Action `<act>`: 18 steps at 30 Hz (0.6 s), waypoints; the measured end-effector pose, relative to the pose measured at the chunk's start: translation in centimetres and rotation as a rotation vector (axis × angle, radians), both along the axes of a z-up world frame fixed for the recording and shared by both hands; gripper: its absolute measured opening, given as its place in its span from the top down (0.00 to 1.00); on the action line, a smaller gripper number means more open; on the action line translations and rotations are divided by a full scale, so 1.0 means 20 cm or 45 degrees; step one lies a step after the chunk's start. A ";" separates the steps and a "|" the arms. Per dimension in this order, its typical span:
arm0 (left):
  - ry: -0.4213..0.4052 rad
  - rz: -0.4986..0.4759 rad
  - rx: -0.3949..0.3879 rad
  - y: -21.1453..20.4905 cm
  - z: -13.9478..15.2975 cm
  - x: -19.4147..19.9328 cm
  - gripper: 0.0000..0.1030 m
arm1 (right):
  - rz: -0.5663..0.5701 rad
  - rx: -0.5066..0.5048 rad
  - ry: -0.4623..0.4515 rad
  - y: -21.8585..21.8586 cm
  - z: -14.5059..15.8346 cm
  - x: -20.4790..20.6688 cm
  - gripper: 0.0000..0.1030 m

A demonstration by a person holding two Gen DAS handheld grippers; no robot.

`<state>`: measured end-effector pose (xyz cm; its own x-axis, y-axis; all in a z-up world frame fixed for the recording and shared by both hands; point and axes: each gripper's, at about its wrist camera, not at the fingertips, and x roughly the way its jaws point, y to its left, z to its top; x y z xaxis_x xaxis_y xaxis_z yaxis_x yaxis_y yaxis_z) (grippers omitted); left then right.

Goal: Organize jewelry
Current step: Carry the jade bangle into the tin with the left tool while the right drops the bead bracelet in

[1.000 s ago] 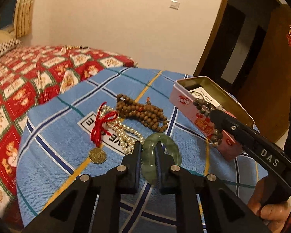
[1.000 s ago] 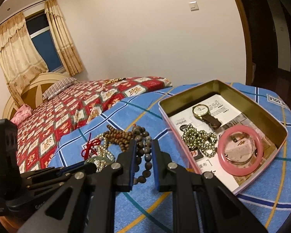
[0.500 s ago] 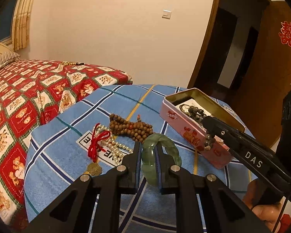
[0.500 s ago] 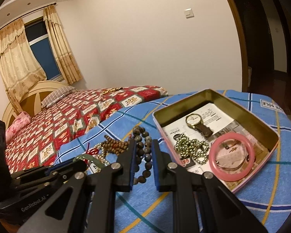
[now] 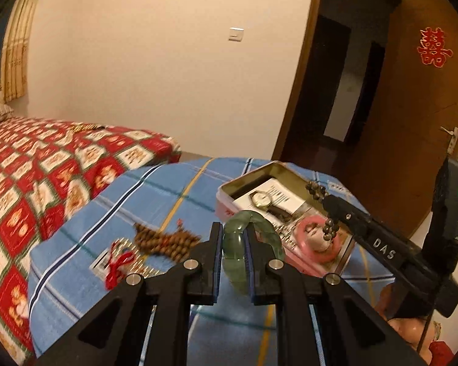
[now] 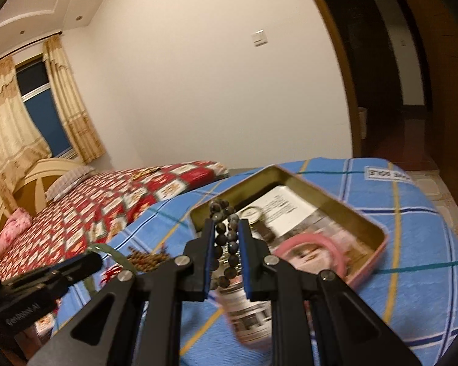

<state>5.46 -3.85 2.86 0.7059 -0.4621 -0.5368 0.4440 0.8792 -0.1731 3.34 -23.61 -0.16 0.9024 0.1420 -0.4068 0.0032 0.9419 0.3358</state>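
Green jade bangle (image 5: 241, 244) sits between the fingers (image 5: 212, 259) of my left gripper (image 5: 232, 262), which are closed narrow on its rim and hold it in the air, upright. My right gripper (image 6: 225, 262) pinches a dark bead bracelet (image 6: 226, 238); the beads hang in a loop between its blue pads (image 6: 209, 259), above the open tin box (image 6: 366, 228). Inside this box I see a pink bangle (image 5: 313, 238), a wristwatch (image 5: 261, 198) and printed papers. The box stands near the far right edge of the blue checked cloth (image 5: 137, 189). Near the left edge of the cloth lie brown wooden beads (image 5: 165, 241) and a red knot charm (image 5: 117, 263), both blurred. Behind the cloth there is a bed with a red patterned cover (image 5: 45, 158).
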 end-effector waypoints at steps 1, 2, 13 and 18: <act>-0.008 -0.013 -0.001 -0.03 0.01 0.01 0.88 | -0.016 -0.007 0.000 -0.02 0.00 0.00 0.82; -0.015 -0.027 -0.002 -0.06 0.02 0.03 0.88 | -0.036 -0.018 -0.003 -0.05 0.01 0.01 0.82; -0.032 -0.109 0.005 -0.36 0.01 0.27 0.88 | -0.132 -0.095 0.037 -0.23 -0.02 0.11 0.82; 0.023 -0.116 0.044 -0.46 -0.07 0.38 0.88 | -0.112 -0.123 0.071 -0.24 -0.04 0.17 0.82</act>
<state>13.02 -13.07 1.38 0.6520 -0.5049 -0.5656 0.5193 0.8410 -0.1520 6.71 -28.40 -1.05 0.8851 0.0210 -0.4649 0.1034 0.9651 0.2405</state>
